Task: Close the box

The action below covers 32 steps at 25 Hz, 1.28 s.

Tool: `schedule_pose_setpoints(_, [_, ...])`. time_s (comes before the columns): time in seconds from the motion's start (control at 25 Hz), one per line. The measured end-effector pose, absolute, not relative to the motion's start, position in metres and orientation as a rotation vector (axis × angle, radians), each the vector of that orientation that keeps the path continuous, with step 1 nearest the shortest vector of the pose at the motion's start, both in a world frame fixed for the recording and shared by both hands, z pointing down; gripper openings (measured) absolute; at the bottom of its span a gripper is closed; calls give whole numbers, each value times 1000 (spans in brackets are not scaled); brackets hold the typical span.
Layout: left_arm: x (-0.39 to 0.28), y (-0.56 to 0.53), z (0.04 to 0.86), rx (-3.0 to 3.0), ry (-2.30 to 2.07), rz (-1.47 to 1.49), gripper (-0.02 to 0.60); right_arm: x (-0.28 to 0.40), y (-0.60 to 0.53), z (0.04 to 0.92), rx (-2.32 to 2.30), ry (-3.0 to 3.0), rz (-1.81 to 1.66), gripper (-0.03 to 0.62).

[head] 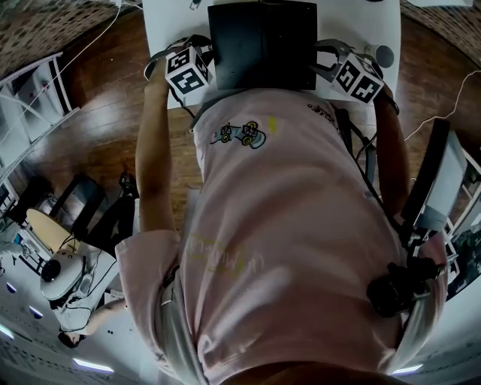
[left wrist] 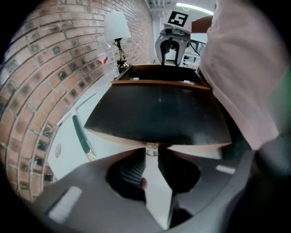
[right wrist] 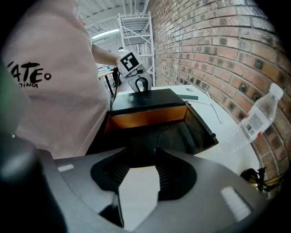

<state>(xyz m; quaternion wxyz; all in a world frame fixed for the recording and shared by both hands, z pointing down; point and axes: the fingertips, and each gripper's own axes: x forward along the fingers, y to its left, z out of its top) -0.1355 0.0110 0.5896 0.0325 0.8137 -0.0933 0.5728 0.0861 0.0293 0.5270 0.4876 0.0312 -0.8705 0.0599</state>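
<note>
A black cardboard box (head: 261,43) stands on the white table (head: 173,22), close in front of the person. My left gripper (left wrist: 152,149) is shut, and its tips meet the near edge of a black flap (left wrist: 159,113) that slopes out toward me. My right gripper (right wrist: 143,152) is at the opposite side with its jaws apart. Its tips reach the near black flap (right wrist: 150,139), and beyond them I see the box's orange inner wall (right wrist: 148,117). The far flap (right wrist: 145,98) lies flat. Each gripper's marker cube (head: 186,72) (head: 359,78) flanks the box.
A brick wall runs behind the table. On the table are a water bottle (right wrist: 259,116), a lamp (left wrist: 116,27), a green-handled tool (left wrist: 82,134) and a black cable (right wrist: 254,175). The person's pink shirt (head: 285,225) presses against the table's near side.
</note>
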Motion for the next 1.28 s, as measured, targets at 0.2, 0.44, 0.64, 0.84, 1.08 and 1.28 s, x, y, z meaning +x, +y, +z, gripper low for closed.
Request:
schedule_pose_setpoints(0.2, [-137, 14, 591, 2501, -311, 1741, 81, 83, 31, 532, 73, -2125, 151, 164])
schedule_pose_setpoints(0.44, [-138, 15, 593, 2487, -323, 1761, 80, 79, 32, 534, 81, -2146, 129, 164])
schedule_pose_setpoints(0.64, [-122, 16, 588, 2514, -316, 1735, 80, 76, 33, 537, 62, -2131, 66, 164])
schedule_pose_setpoints(0.84, [-101, 14, 583, 2554, -303, 1703, 81, 66, 33, 540, 84, -2201, 77, 164])
schedule_pose_setpoints(1.08, [-62, 11, 582, 2606, -255, 1709, 81, 67, 34, 537, 132, -2317, 155, 164])
schedule_pose_setpoints(1.28, [-56, 9, 581, 2585, -247, 1755, 83, 70, 38, 533, 122, -2378, 160, 161])
